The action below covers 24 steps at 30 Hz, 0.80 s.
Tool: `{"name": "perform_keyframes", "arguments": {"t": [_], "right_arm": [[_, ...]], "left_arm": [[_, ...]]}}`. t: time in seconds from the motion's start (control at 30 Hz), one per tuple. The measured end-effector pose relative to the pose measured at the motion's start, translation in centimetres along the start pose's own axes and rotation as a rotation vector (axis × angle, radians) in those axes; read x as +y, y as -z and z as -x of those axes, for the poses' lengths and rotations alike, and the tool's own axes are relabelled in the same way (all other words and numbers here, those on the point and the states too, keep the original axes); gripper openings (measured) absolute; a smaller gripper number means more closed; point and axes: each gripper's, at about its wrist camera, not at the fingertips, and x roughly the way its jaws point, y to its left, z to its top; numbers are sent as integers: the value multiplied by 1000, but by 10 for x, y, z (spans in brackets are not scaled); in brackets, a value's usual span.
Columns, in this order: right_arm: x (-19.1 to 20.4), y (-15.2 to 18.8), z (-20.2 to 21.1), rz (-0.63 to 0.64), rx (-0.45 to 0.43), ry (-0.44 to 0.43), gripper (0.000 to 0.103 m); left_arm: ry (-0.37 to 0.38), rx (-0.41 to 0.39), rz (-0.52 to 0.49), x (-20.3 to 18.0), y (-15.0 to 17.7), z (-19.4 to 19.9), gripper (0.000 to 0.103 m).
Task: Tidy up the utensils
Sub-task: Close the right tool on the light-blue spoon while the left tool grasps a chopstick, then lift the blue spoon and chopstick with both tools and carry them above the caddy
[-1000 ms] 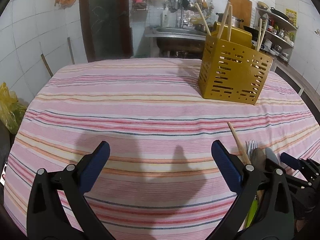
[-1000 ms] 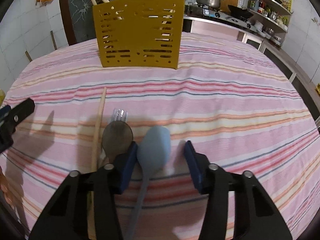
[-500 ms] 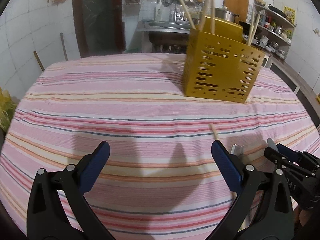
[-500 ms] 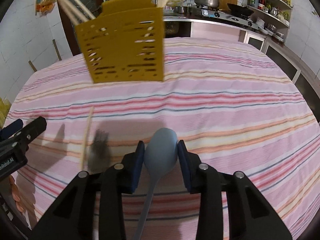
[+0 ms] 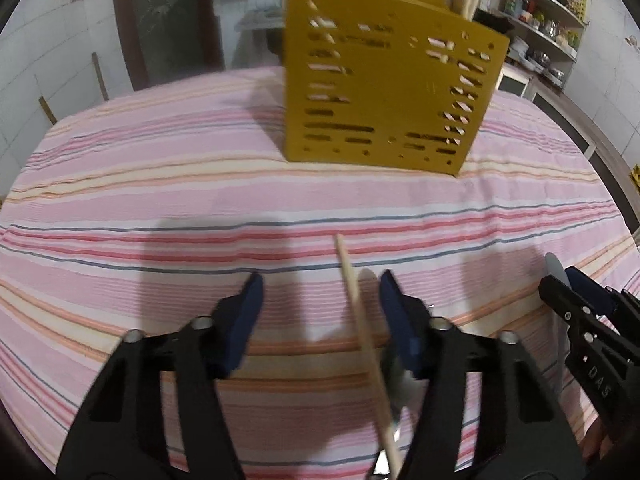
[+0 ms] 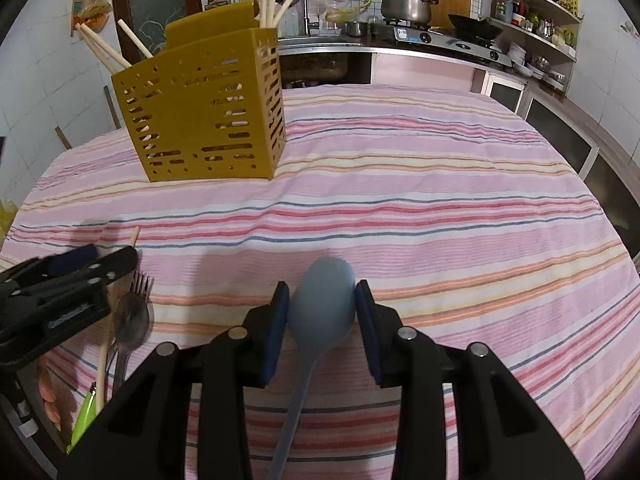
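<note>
In the right wrist view my right gripper (image 6: 322,292) is shut on the bowl of a pale blue spoon (image 6: 320,320), whose handle runs back under the gripper. My left gripper (image 5: 320,284) is closing, with a wooden chopstick (image 5: 360,320) lying between its fingers, nearer the right finger (image 5: 396,312); the pads do not press on it. Under that finger lies blurred metal cutlery. The right wrist view shows a fork (image 6: 141,283) and a metal spoon (image 6: 130,320) beside that chopstick (image 6: 103,360). The yellow slotted caddy (image 5: 384,92) (image 6: 204,120) holds several chopsticks.
A pink striped cloth (image 6: 440,208) covers the table, its edge at the right. A green object (image 6: 82,416) lies near the front edge by the cutlery. Behind the table are a sink, a stove with a pot (image 6: 404,6) and shelves (image 6: 532,20).
My left gripper has moved right over the chopstick and its jaws have narrowed around it. My right gripper has shut on the blue spoon and carried it away from the other cutlery.
</note>
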Motion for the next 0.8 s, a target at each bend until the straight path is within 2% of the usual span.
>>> {"name": "perform_keyframes", "arguments": {"t": [0.07, 0.13, 0.37, 0.57, 0.8], "right_arm": [[0, 0, 0, 0, -3, -9, 35], [-1, 2, -1, 1, -7, -15, 35], [2, 0, 2, 3, -37, -35, 35], [-1, -2, 8, -6, -65, -32, 35], [1, -6, 17, -3, -103, -38, 35]], "left_arm": [[1, 13, 8, -4, -1, -4, 49], [12, 15, 26, -5, -1, -6, 42], [30, 34, 43, -5, -6, -12, 8], [70, 1, 48, -3, -11, -6, 6], [67, -156, -18, -15, -15, 37, 5]]}}
